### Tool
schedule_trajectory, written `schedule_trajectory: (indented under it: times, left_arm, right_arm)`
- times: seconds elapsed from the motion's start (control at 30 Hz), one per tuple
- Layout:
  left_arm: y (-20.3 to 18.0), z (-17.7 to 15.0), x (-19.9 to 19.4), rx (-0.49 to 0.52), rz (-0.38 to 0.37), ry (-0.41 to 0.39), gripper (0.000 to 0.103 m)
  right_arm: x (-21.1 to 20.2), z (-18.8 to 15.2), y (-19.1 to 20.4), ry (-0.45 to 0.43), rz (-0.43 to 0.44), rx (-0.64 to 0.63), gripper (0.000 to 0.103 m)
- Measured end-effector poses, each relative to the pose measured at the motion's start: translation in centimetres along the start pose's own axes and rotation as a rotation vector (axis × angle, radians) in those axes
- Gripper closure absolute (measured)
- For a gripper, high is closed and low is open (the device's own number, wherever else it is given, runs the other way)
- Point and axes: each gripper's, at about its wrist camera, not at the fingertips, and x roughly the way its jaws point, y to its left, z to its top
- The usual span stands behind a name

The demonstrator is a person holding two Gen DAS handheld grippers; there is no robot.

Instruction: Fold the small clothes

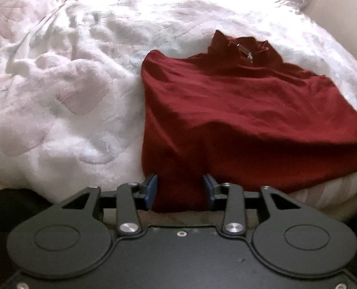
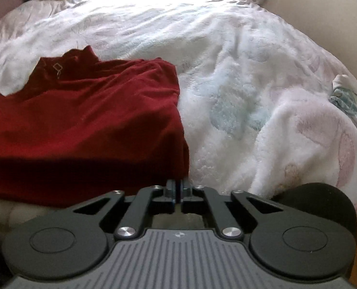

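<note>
The red garment [image 1: 238, 110] lies on the bed's white blanket [image 1: 58, 84], right of centre. The left tool [image 1: 180, 187] gapes around its hem; the right tool [image 2: 178, 187] is pinched together at its corner.

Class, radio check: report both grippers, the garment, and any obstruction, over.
Left gripper open, near hem between its fingers. Right gripper shut at the hem corner, grip unclear. Dark red fleece top partly folded on white fluffy blanket. Nothing in the way.

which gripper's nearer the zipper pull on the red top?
Cannot call it: both sit at the near hem, far from the zipper pull. Left gripper is open, astride the red top's left corner; right gripper is shut at its right corner.
</note>
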Motion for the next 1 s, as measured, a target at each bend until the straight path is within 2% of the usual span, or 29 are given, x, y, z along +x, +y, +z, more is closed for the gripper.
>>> schedule_trajectory:
  times: [0.03, 0.13, 0.23, 0.37, 0.43, 0.53, 0.6, 0.63, 0.67, 0.7, 0.73, 0.8, 0.87, 0.9, 0.97, 1.0]
  left_arm:
    - [0.2, 0.1, -0.3, -0.004, -0.013, -0.004, 0.103]
    - [1.2, 0.4, -1.9, 0.011, -0.063, -0.026, 0.102]
    - [2.3, 1.0, -3.7, -0.036, -0.104, -0.062, 0.102]
    - [1.8, 0.9, -4.6, 0.010, -0.093, -0.043, 0.102]
    - [1.4, 0.3, -3.9, 0.045, -0.073, 0.010, 0.102]
    - [1.4, -1.4, -1.6, 0.059, -0.046, 0.105, 0.102]
    - [1.3, -2.1, -0.5, 0.078, -0.007, 0.162, 0.103]
    - [1.0, -2.4, -0.1, 0.109, 0.047, 0.194, 0.103]
    - [0.9, -2.7, 0.1, 0.139, 0.092, 0.214, 0.103]
    - [1.0, -2.7, 0.0, 0.145, 0.109, 0.215, 0.100]
    - [1.4, -2.6, -0.6, 0.124, 0.091, 0.196, 0.098]
    - [2.0, -1.6, -2.0, 0.051, 0.045, 0.136, 0.079]
    - [1.9, -0.3, -3.3, -0.003, 0.005, 0.050, 0.075]
    - [1.6, 0.3, -3.8, -0.023, -0.023, -0.002, 0.069]
    - [0.5, 1.2, -4.2, -0.069, -0.082, -0.091, 0.062]
    - [-0.2, 1.5, -4.0, -0.097, -0.115, -0.116, 0.062]
  right_arm:
    - [-0.6, 0.0, -0.3, -0.023, 0.014, 0.013, 0.101]
    - [-2.6, 0.3, -1.3, -0.064, 0.017, 0.031, 0.101]
    - [-4.3, 0.6, -2.0, -0.085, 0.050, 0.032, 0.101]
    - [-5.2, 0.7, -2.2, -0.062, 0.068, 0.021, 0.101]
    - [-4.1, 0.5, -2.6, -0.026, 0.047, 0.034, 0.101]
    - [-1.4, -0.2, -2.6, 0.076, 0.018, 0.046, 0.100]
    - [-0.7, -0.4, -1.7, 0.107, -0.018, 0.006, 0.098]
    - [-0.7, -0.4, -1.1, 0.107, -0.048, -0.032, 0.094]
    - [-1.0, -0.3, -0.6, 0.098, -0.091, -0.059, 0.082]
    - [-1.4, -0.3, -0.3, 0.081, -0.129, -0.079, 0.077]
    - [-2.0, -0.2, 0.0, 0.055, -0.149, -0.087, 0.076]
    - [-3.4, 0.1, 0.2, 0.001, -0.126, -0.070, 0.077]
    - [-4.7, 0.3, 1.1, -0.086, -0.050, -0.060, 0.078]
    - [-5.0, 0.2, 1.8, -0.111, -0.015, -0.064, 0.078]
    - [-4.8, 0.5, 3.7, -0.112, 0.044, -0.097, 0.079]
    - [-4.6, 0.4, 4.8, -0.115, 0.069, -0.119, 0.079]
